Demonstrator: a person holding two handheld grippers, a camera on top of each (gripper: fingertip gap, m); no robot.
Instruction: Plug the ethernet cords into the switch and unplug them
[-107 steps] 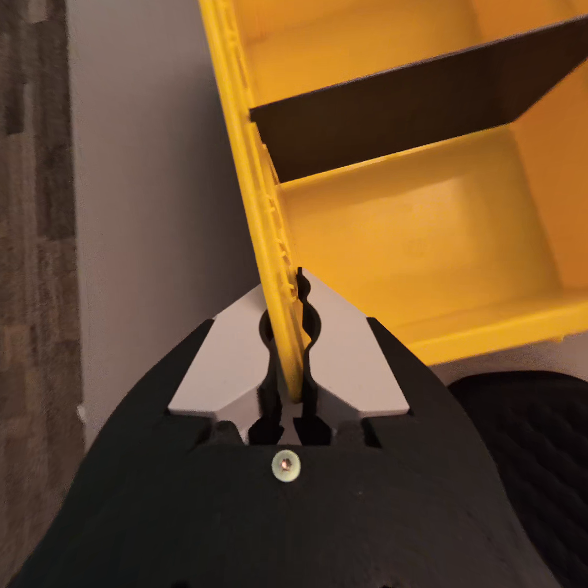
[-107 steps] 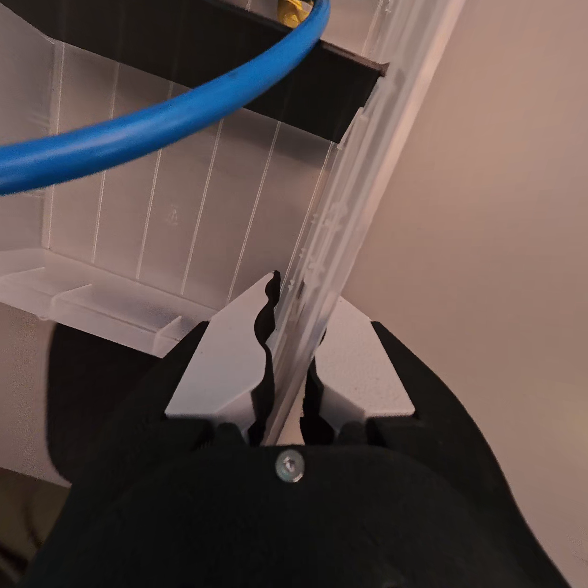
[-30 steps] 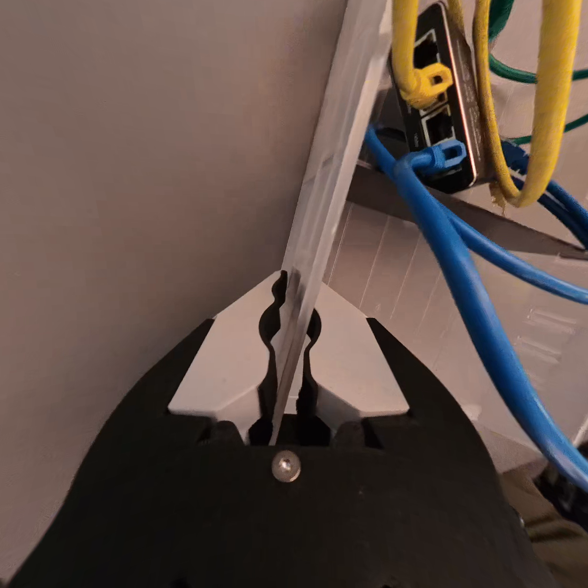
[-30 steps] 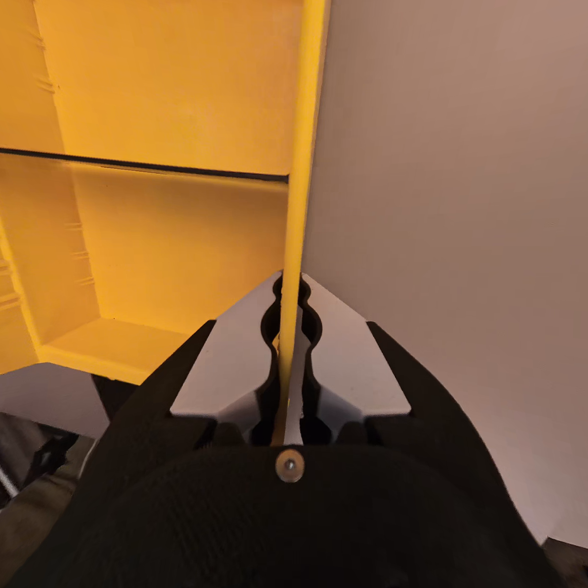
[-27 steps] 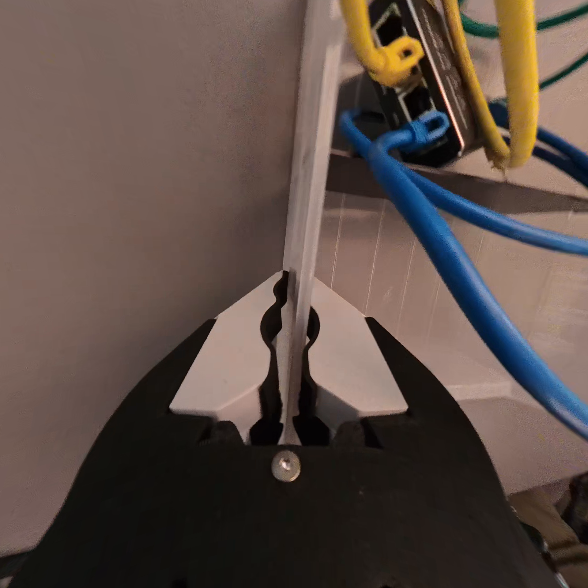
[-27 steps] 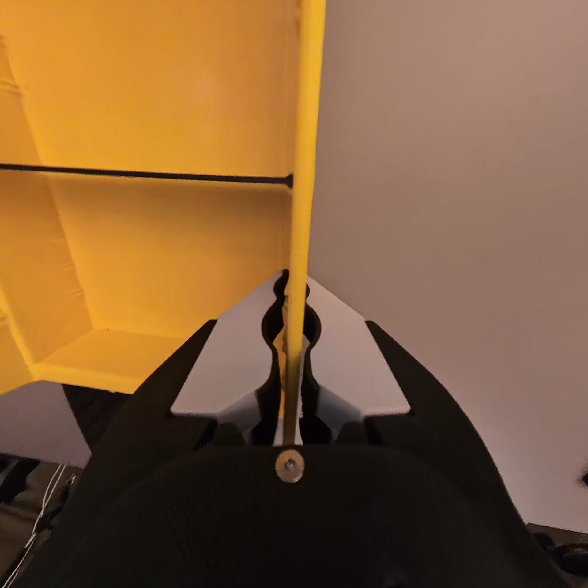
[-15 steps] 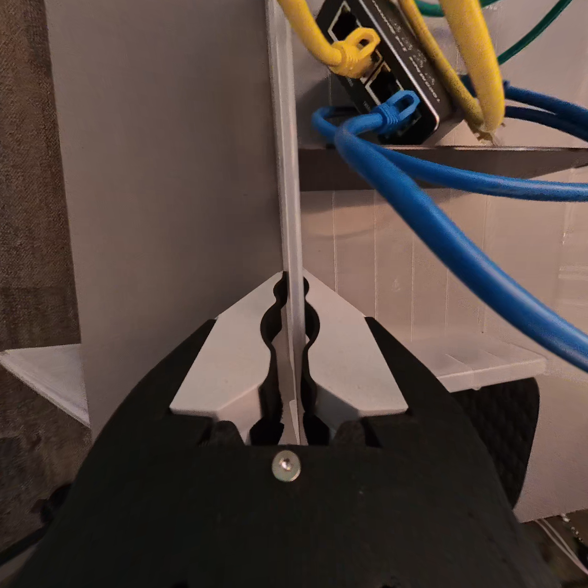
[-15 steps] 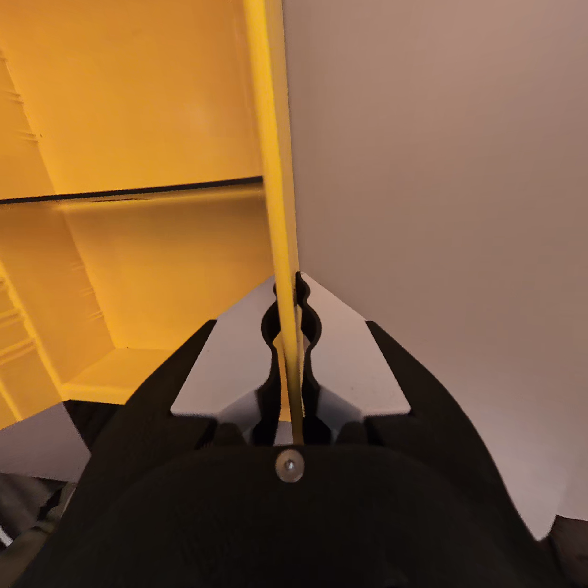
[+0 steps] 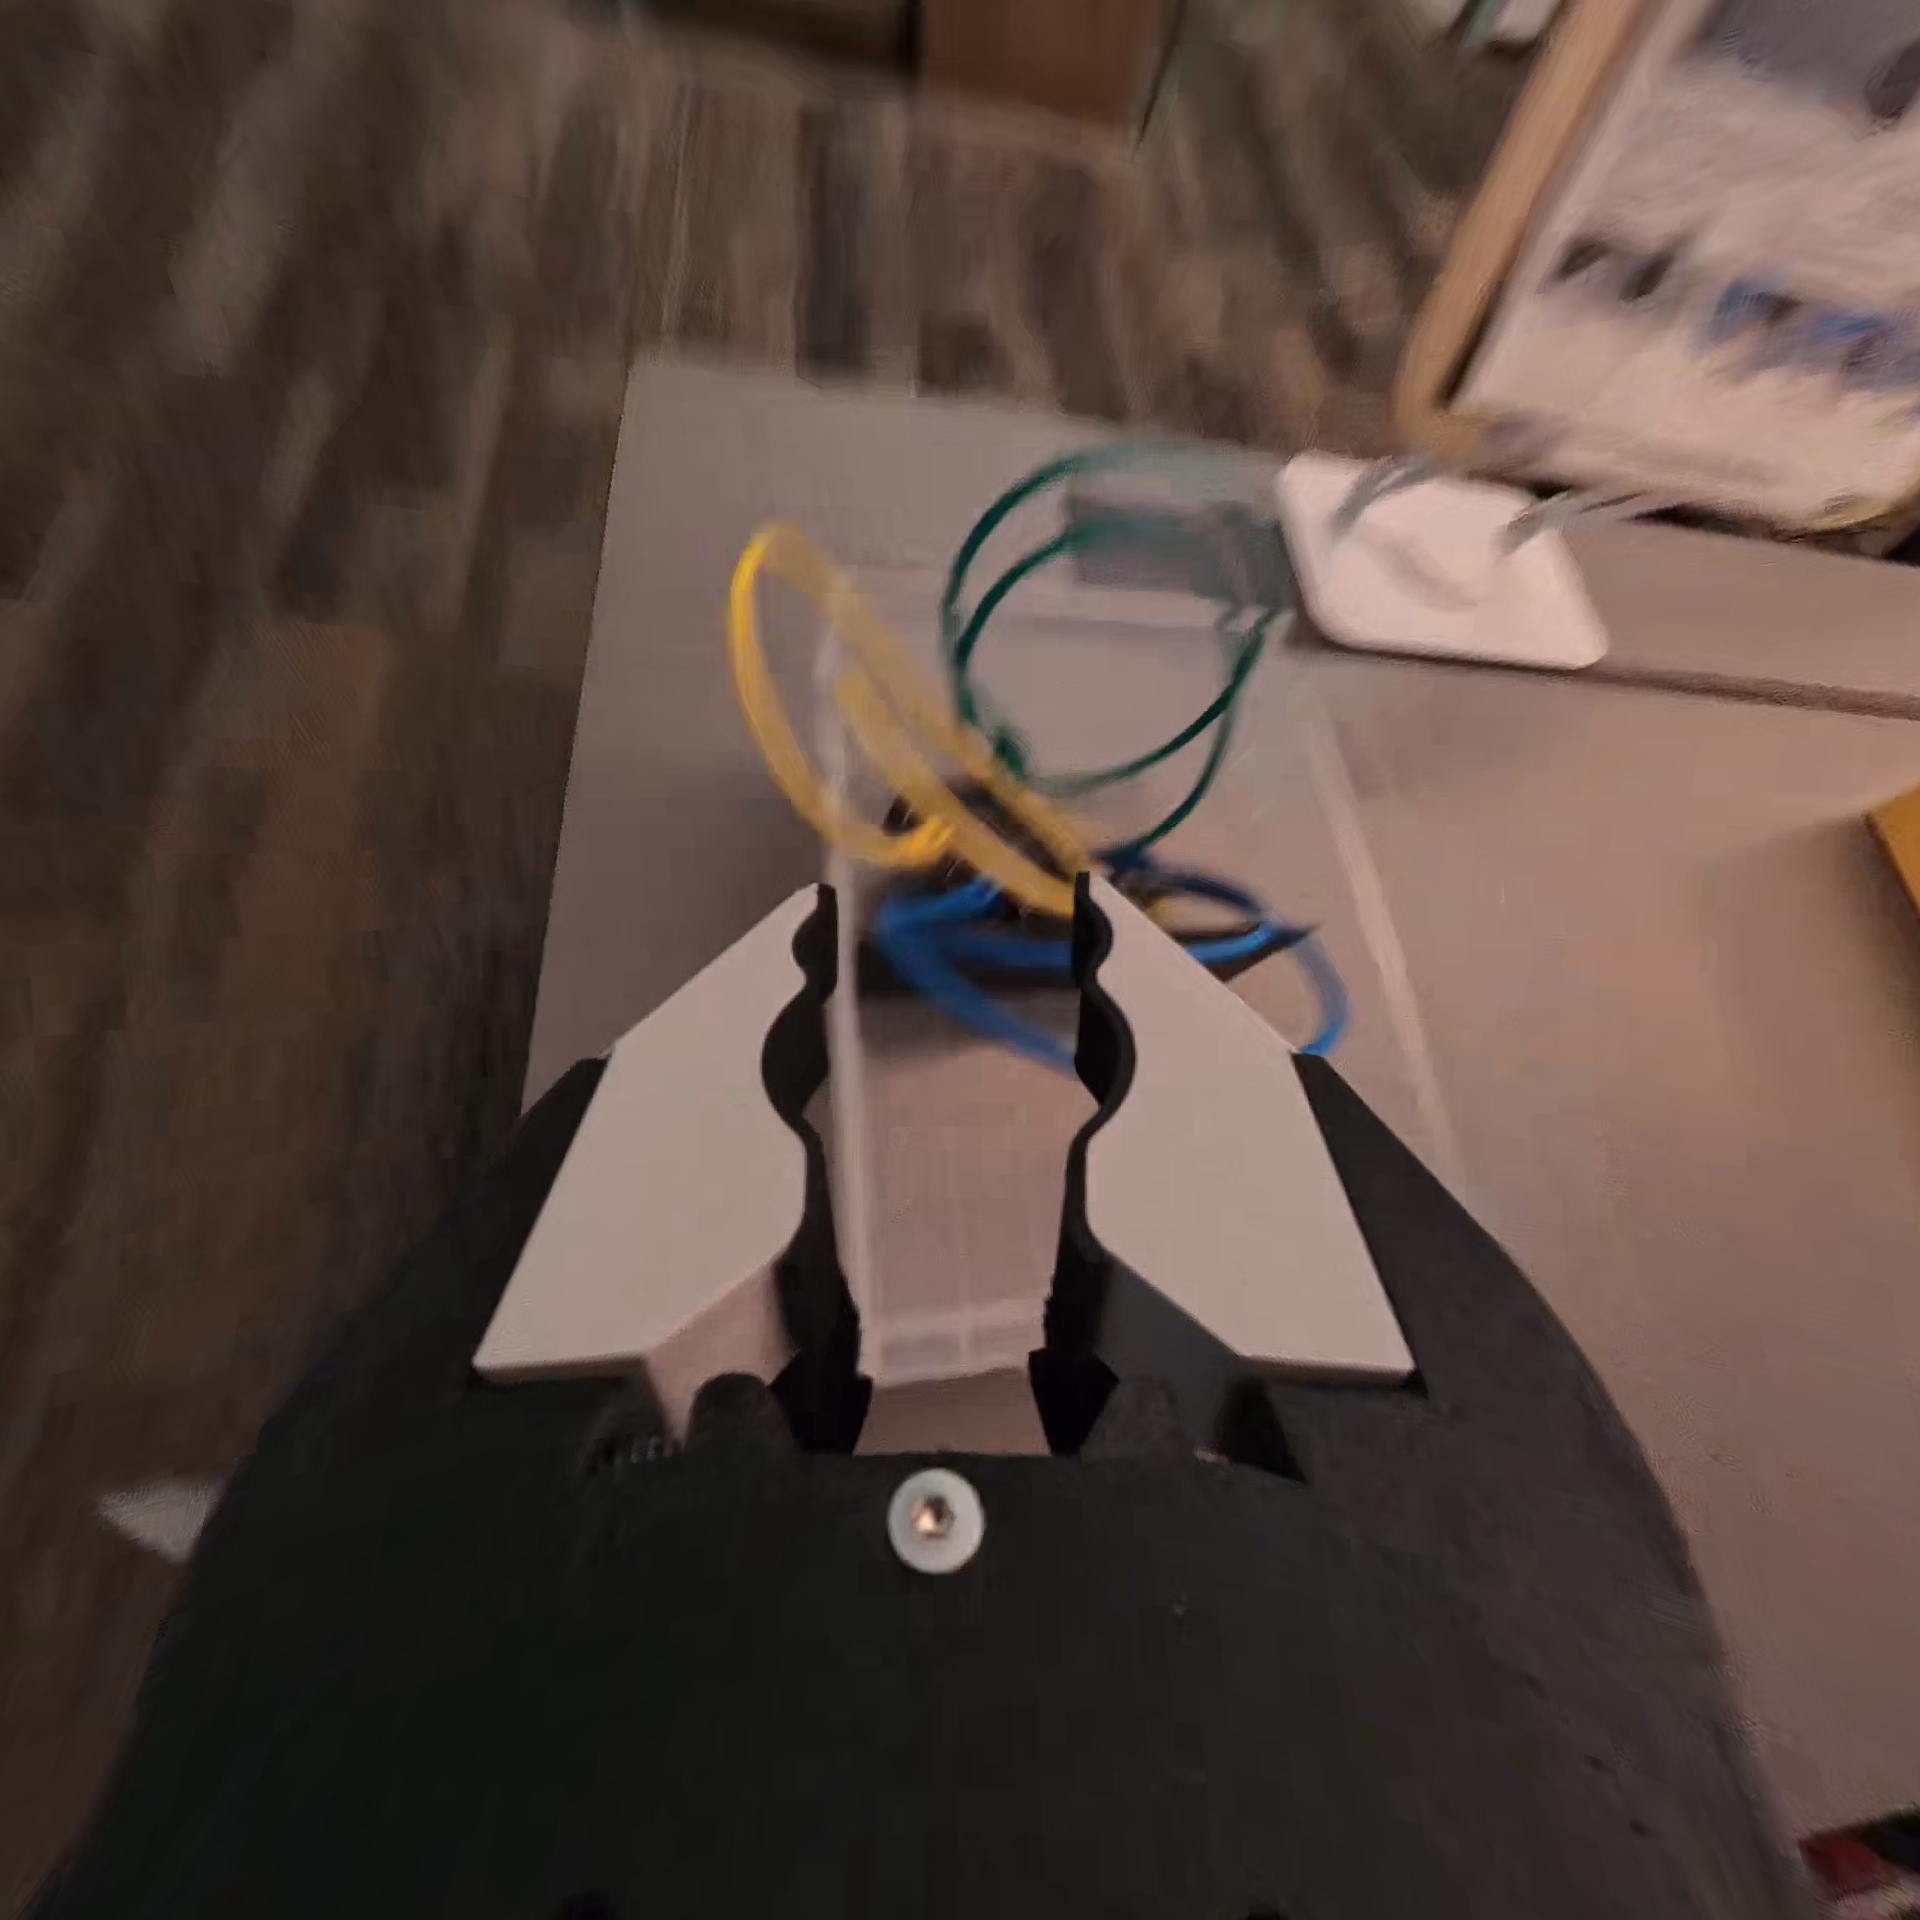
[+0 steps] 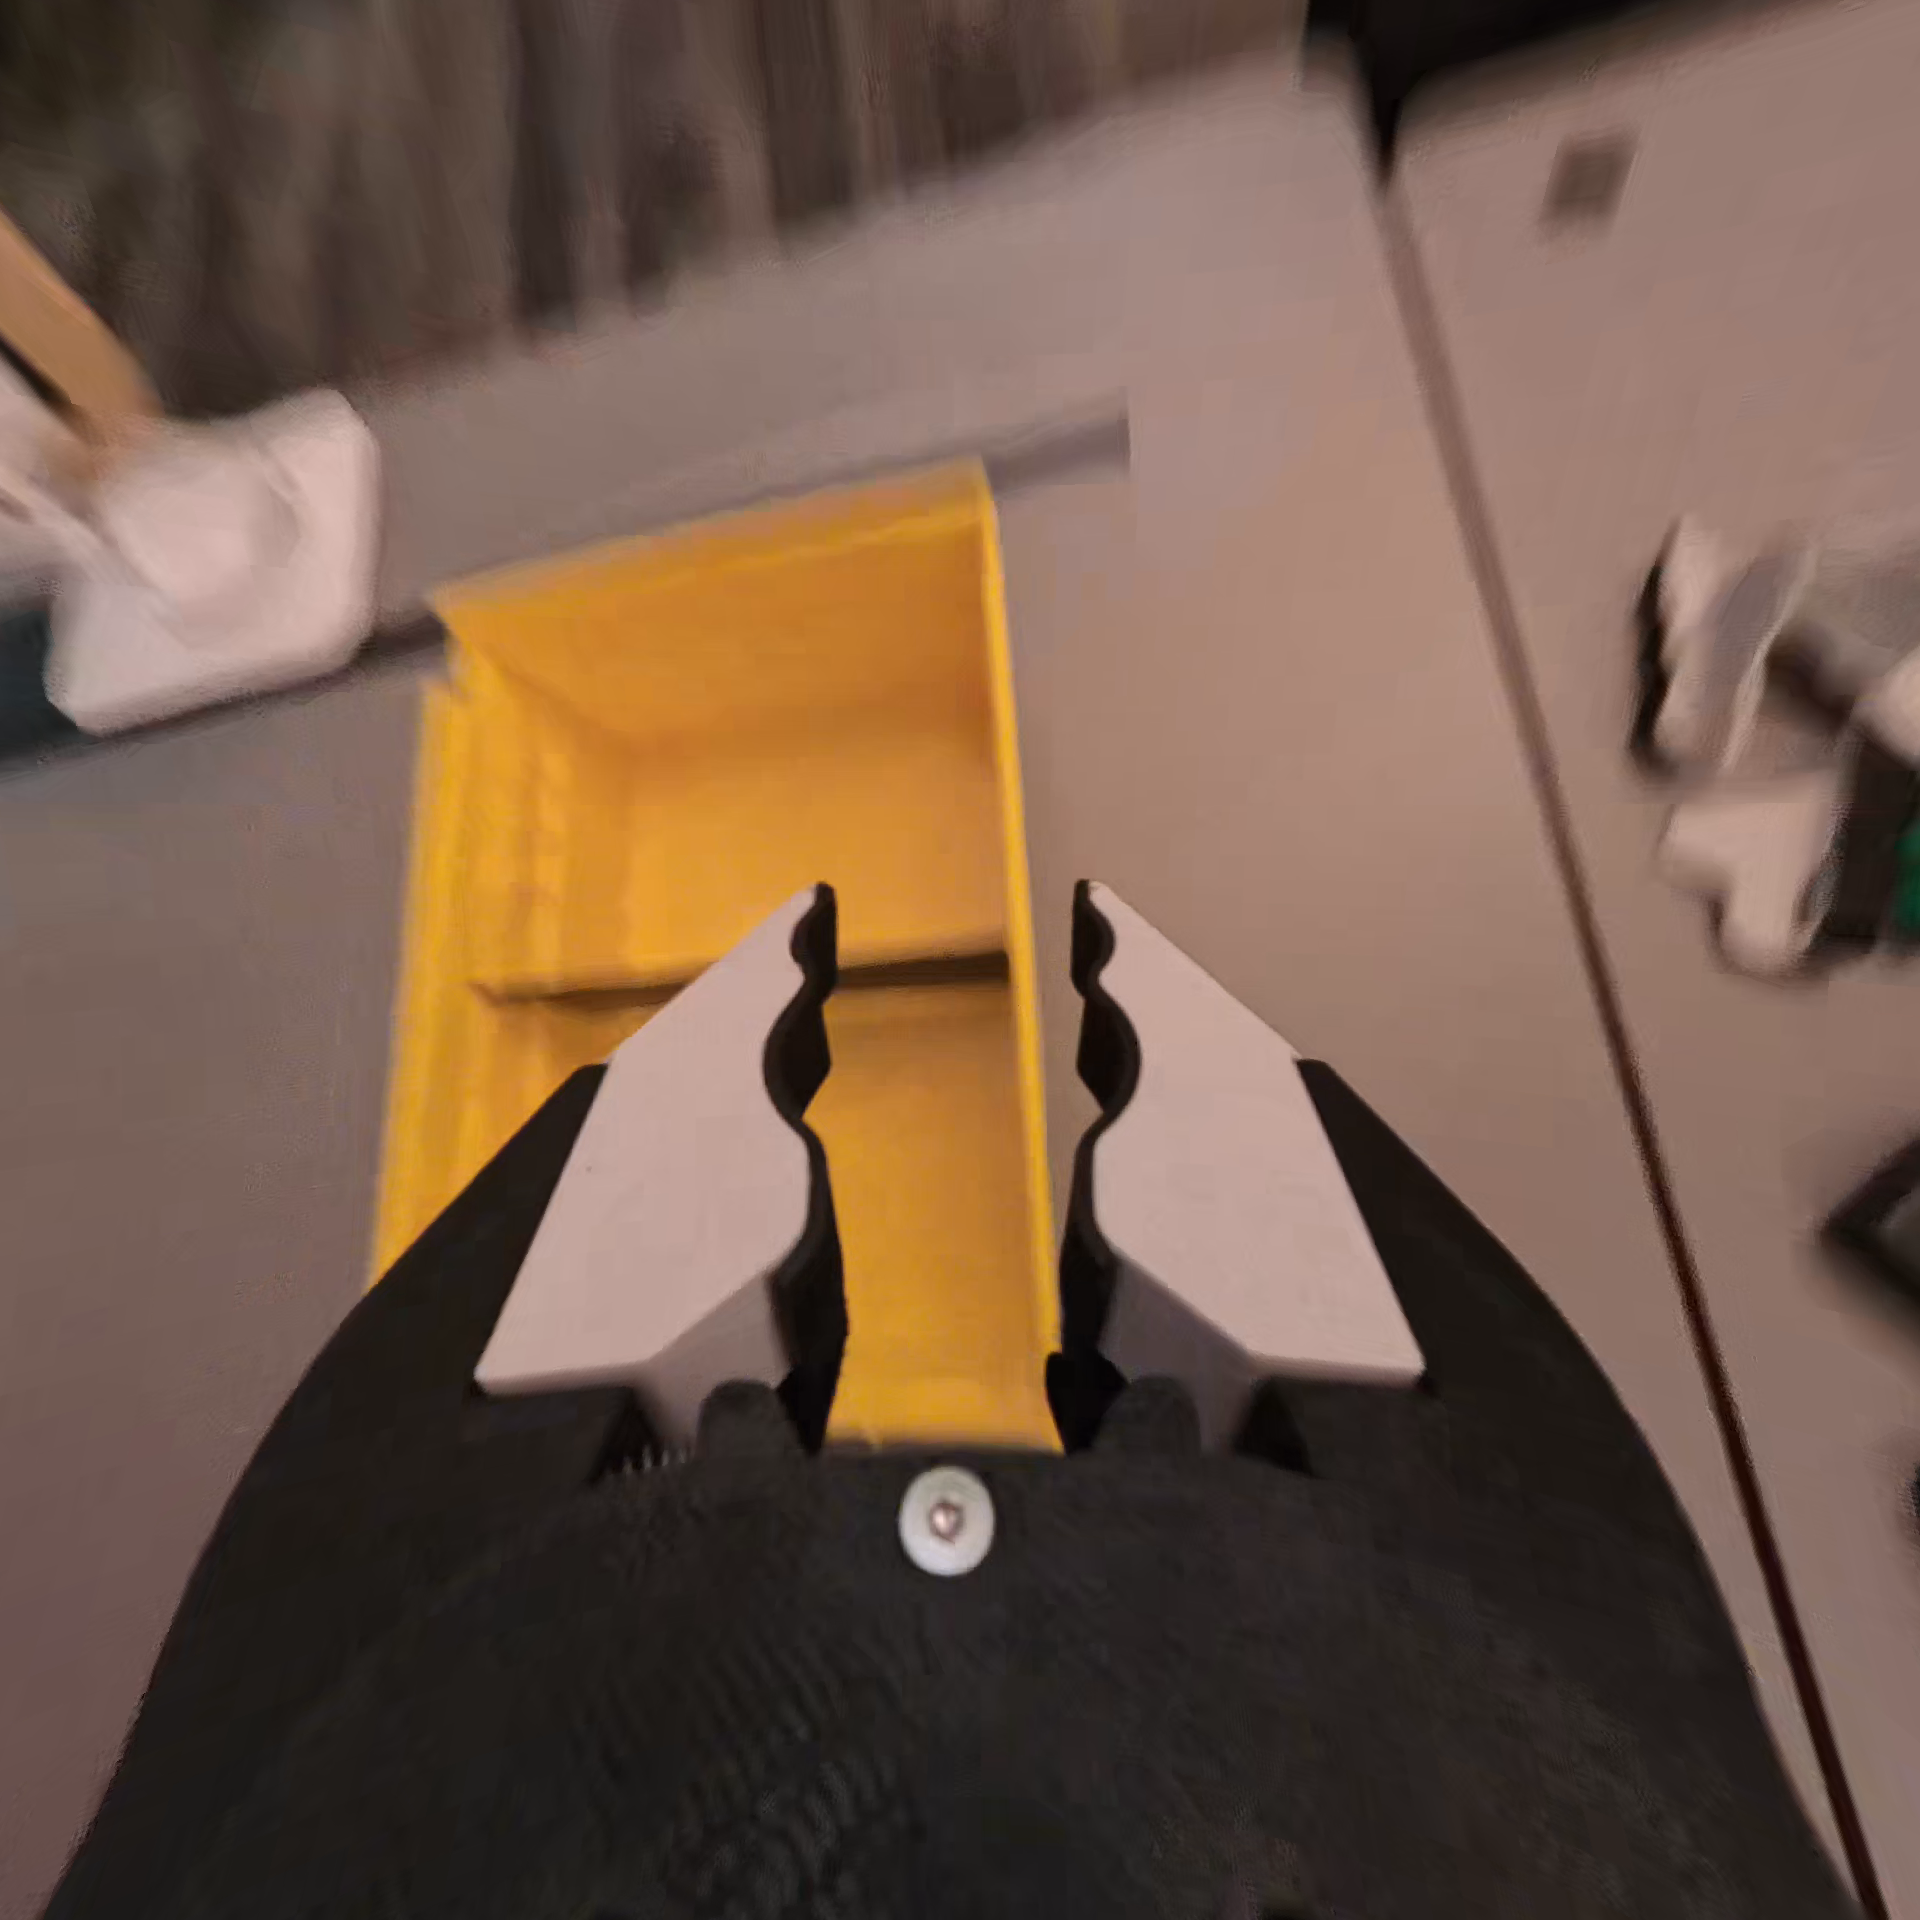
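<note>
The left wrist view is blurred by motion. My left gripper [image 9: 953, 891] is open and empty, above the near end of a clear bin [image 9: 935, 1195] on the grey table. Farther along in the bin lies the black switch [image 9: 997, 821], with looping yellow cords [image 9: 753, 665], green cords [image 9: 971, 592] and blue cords [image 9: 966, 935]. I cannot tell which are plugged in. My right gripper [image 10: 951, 888] is open and empty above a yellow bin [image 10: 727, 790], which has a dark divider [image 10: 914, 961] and nothing in it.
A white object [image 9: 1444, 582] lies at the back of the table, also in the right wrist view [image 10: 218, 561]. The table's left edge meets wooden floor [image 9: 260, 520]. The yellow bin's corner [image 9: 1896, 842] shows at right. Blurred white and black items [image 10: 1756, 748] lie right of the yellow bin. The gap from one gripper's tips to the other's is roughly 90 cm.
Both grippers have opened and let go of the bin walls, the left off the clear bin, the right off the yellow bin. Both have pulled back, and the bins rest on the table.
</note>
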